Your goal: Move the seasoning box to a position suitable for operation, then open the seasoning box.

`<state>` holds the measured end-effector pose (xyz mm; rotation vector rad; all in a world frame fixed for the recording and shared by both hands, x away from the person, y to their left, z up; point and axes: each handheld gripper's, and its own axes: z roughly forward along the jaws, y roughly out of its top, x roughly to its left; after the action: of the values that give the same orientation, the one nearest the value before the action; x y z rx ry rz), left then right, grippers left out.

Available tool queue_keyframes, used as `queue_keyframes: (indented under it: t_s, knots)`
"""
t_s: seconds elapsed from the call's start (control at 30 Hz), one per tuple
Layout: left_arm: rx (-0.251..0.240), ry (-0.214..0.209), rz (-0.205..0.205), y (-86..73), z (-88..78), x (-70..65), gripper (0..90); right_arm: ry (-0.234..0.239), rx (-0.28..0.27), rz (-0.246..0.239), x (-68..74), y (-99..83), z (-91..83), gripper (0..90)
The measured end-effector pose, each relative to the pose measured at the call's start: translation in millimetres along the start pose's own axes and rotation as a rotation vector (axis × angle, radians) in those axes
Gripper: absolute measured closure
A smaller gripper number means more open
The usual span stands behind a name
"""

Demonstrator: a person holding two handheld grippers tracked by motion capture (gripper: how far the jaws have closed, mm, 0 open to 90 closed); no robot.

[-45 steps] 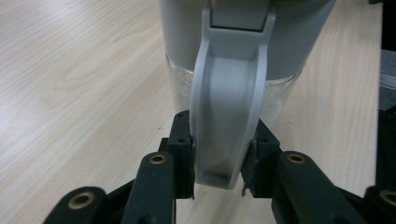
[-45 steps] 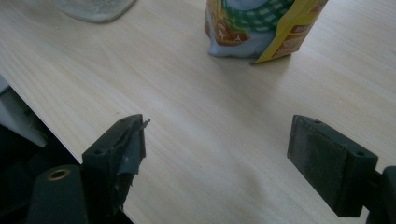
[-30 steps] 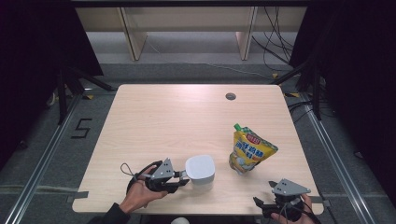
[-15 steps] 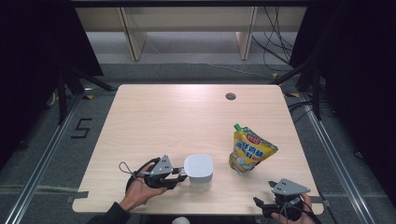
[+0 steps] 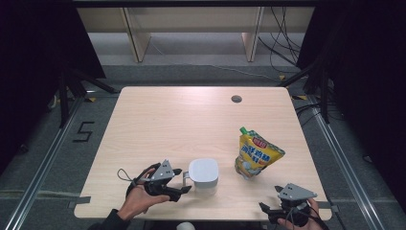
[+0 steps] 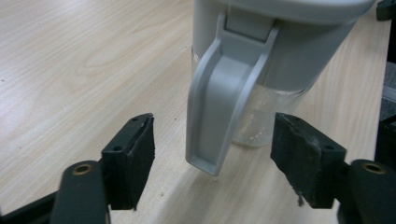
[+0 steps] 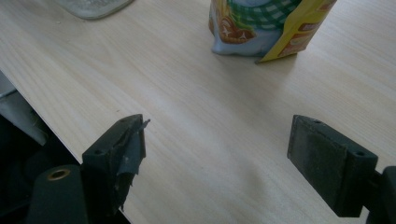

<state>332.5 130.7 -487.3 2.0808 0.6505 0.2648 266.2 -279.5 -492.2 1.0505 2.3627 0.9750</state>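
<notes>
Left gripper (image 5: 184,181): jaws wide, just opened; handle between them, not touched.
Jug (image 5: 204,175): near table's (image 5: 163,124) front edge, standing upright, grey handle (image 6: 219,102) pointing left.
Left gripper view: clear glass under the grey lid.
Pouch (image 5: 256,155): right of jug, leaning.
Right gripper (image 5: 270,211): front right corner, wide, holding nothing.

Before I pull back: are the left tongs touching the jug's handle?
Apart. The left gripper view shows the left tongs just opened, table visible between each pad and the jug's handle.
</notes>
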Motion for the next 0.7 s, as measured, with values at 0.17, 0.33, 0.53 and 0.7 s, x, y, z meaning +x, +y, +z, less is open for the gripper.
queue_keyframes:
  t_s: [0.17,0.33,0.53,0.7]
  knots:
    - [-0.017,-0.002,-0.012,8.9,-11.5,-8.1,26.7,0.008,0.001,0.002,-1.2,-0.4,0.9,20.3]
    - [-0.025,0.002,-0.013,19.1,-18.4,-17.4,25.9,0.003,0.003,0.003,-2.0,-0.5,0.5,20.3]
    - [-0.038,0.020,-0.032,26.0,-27.4,-23.4,25.3,0.035,-0.013,-0.011,4.2,3.8,1.8,19.4]
    - [-0.083,0.017,-0.055,32.3,-35.1,-24.7,25.9,0.066,-0.043,-0.023,6.2,5.8,3.0,16.8]
